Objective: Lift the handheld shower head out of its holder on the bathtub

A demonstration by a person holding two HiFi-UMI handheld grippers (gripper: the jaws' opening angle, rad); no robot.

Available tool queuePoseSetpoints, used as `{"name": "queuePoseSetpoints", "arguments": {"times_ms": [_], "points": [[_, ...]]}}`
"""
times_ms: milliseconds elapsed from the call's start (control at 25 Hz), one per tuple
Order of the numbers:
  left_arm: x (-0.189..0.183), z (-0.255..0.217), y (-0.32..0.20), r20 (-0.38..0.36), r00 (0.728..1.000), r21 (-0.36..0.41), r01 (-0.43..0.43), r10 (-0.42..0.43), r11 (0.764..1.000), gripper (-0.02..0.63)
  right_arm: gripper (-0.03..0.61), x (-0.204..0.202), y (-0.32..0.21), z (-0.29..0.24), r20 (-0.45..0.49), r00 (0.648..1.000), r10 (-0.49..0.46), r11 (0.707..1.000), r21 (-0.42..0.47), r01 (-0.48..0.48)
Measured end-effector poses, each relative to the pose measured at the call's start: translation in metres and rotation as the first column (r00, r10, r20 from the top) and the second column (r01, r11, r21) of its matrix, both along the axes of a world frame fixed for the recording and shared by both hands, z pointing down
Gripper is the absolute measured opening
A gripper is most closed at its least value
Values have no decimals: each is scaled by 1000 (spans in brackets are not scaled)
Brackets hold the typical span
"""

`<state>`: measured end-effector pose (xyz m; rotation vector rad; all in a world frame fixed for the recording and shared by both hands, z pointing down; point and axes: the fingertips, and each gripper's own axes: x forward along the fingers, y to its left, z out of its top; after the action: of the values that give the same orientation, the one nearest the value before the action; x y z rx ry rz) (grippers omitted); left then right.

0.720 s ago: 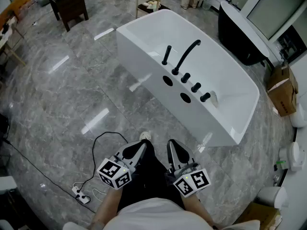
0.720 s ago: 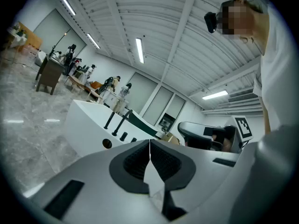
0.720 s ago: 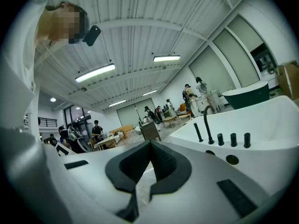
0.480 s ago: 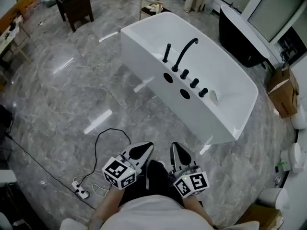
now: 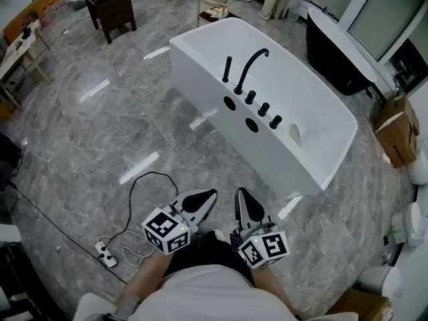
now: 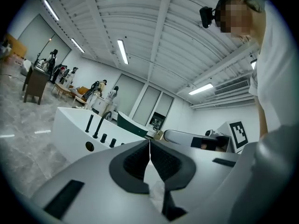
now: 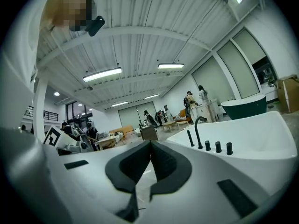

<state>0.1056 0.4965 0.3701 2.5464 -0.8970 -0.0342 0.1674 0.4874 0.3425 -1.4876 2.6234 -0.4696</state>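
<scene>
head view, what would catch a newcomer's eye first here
The white bathtub at a slant on the grey marble floor, with its black curved spout and handheld shower head upright on the near rim. Then, at the bottom, the left hand-held gripper and right hand-held gripper, both shut and empty, short of the tub.

Ahead of the jaws I see open floor (image 5: 217,169); farther on, the bathtub (image 5: 267,149) and its curved spout (image 5: 252,61) block the way.

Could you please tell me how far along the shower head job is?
Nothing is done yet: the handheld shower head stands upright in its holder on the bathtub. The left tool and right tool are shut, empty and apart from the tub. Approach, grasp and lift remain.
</scene>
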Motion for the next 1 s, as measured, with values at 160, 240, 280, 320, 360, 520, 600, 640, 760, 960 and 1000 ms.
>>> {"name": "queuePoseSetpoints", "arguments": {"times_ms": [160, 240, 280, 320, 360, 520, 600, 640, 760, 960, 1000], "points": [[15, 2, 4, -3, 1000, 6, 30, -30, 1000, 12, 17, 20, 5, 4, 34, 999, -12, 1000, -8, 12], [21, 4, 5, -8, 999, 10, 45, -45, 999, 12, 17, 28, 5, 7, 23, 1000, -18, 1000, -3, 18], [24, 5, 5, -10, 999, 12, 49, -49, 999, 12, 17, 31, 4, 8, 20, 1000, -20, 1000, 2, 20], [28, 7, 5, -11, 999, 12, 52, -52, 999, 12, 17, 35, 3, 9, 21, 1000, -23, 1000, 6, 23], [32, 8, 6, -12, 998, 13, 56, -56, 998, 12, 17, 39, 3, 8, 25, 999, -28, 1000, 12, 27], [44, 7, 6, -26, 997, 25, 79, -79, 997, 12, 17, 49, 2, 3, 42, 998, -49, 998, 43, 47], [45, 8, 4, -25, 996, 23, 88, -87, 996, 12, 17, 45, 0, 0, 47, 996, -76, 996, 54, 74], [45, 10, 3, -21, 996, 20, 90, -90, 996, 12, 17, 42, -1, -1, 51, 994, -92, 994, 60, 89], [48, 15, -6, -18, 995, 14, 96, -96, 995, 12, 17, 38, -5, 0, 52, 991, -121, 991, 66, 117], [46, 16, -42, -17, 995, 27, 99, -99, 995, 12, 17, 35, -38, 13, 54, 992, -116, 993, 34, 114], [43, 16, -53, -10, 995, 31, 98, -98, 995, 12, 17, 33, -49, 14, 54, 992, -111, 993, 32, 110]]}}
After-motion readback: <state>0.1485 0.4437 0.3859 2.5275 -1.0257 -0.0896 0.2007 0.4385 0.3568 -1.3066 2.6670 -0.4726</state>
